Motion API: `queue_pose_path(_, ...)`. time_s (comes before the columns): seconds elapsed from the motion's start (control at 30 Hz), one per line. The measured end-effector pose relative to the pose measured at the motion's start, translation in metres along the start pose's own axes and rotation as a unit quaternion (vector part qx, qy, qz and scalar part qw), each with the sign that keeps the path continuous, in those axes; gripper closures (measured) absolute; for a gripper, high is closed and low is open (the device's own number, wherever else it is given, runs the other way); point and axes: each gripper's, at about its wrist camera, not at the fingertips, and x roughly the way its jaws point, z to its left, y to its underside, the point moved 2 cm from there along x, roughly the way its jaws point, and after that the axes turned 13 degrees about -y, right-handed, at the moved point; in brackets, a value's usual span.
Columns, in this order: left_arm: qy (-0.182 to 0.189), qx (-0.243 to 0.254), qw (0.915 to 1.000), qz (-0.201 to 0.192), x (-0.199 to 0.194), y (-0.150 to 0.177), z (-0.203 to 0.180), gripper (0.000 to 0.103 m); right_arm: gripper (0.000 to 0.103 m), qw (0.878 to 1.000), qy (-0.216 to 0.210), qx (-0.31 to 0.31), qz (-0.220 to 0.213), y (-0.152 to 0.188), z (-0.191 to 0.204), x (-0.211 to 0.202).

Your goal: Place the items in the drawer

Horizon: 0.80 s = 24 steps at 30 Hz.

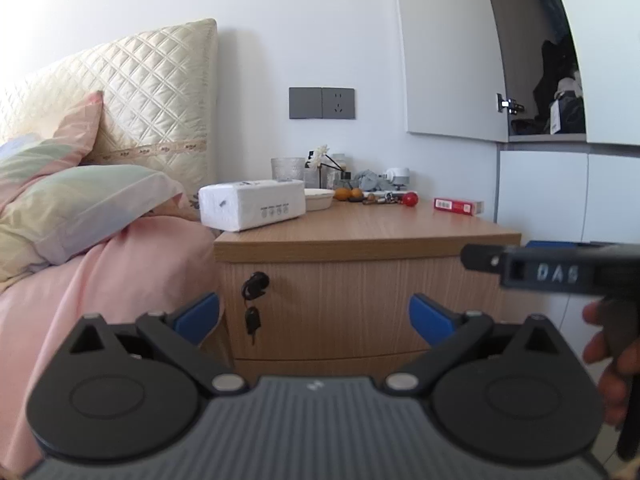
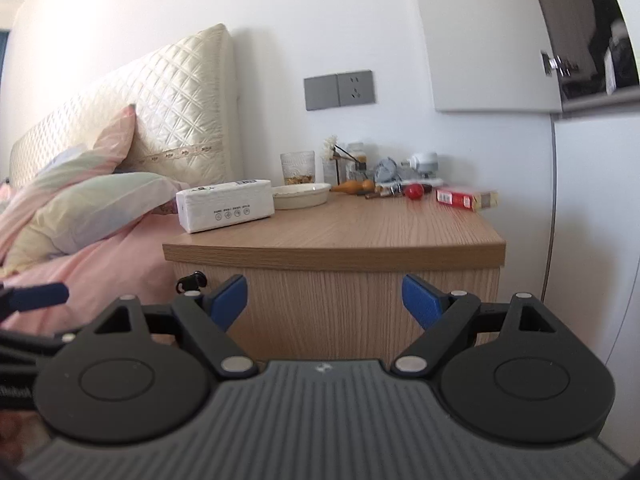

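A wooden nightstand (image 1: pixel 360 236) (image 2: pixel 340 236) stands beside the bed, its top drawer front (image 1: pixel 340 304) (image 2: pixel 320 304) shut, with a key in the lock (image 1: pixel 254 286) at its left. On top lie a white tissue pack (image 1: pixel 252 204) (image 2: pixel 226 206), a red box (image 1: pixel 458 205) (image 2: pixel 464 199), a red ball (image 1: pixel 410 199) (image 2: pixel 415 191) and small clutter. My left gripper (image 1: pixel 314 318) is open and empty in front of the drawer. My right gripper (image 2: pixel 324 300) is open and empty, also facing the drawer; its body shows at the right of the left wrist view (image 1: pixel 560 270).
A bed with pink bedding (image 1: pixel 100 280) (image 2: pixel 80 264) and pillows lies to the left. A cream dish (image 2: pixel 302 195), a glass cup (image 1: pixel 288 168) and jars stand at the back of the nightstand. White cabinets (image 1: pixel 560 192) stand to the right, one upper door open.
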Motion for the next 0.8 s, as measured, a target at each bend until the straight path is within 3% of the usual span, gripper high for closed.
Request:
queue_pose_path(0.3, -0.014, -0.019, 0.9997, 0.000, -0.018, 0.004, 0.014, 0.000, 0.017, 0.998, 0.008, 0.059, 0.003, 0.009, -0.008, -0.024)
queue_pose_path(0.8, -0.010, -0.047, 0.9988, 0.002, -0.032, 0.009, 0.034, 0.000, 0.017, 1.000, -0.020, 0.008, -0.014, 0.030, 0.031, -0.059)
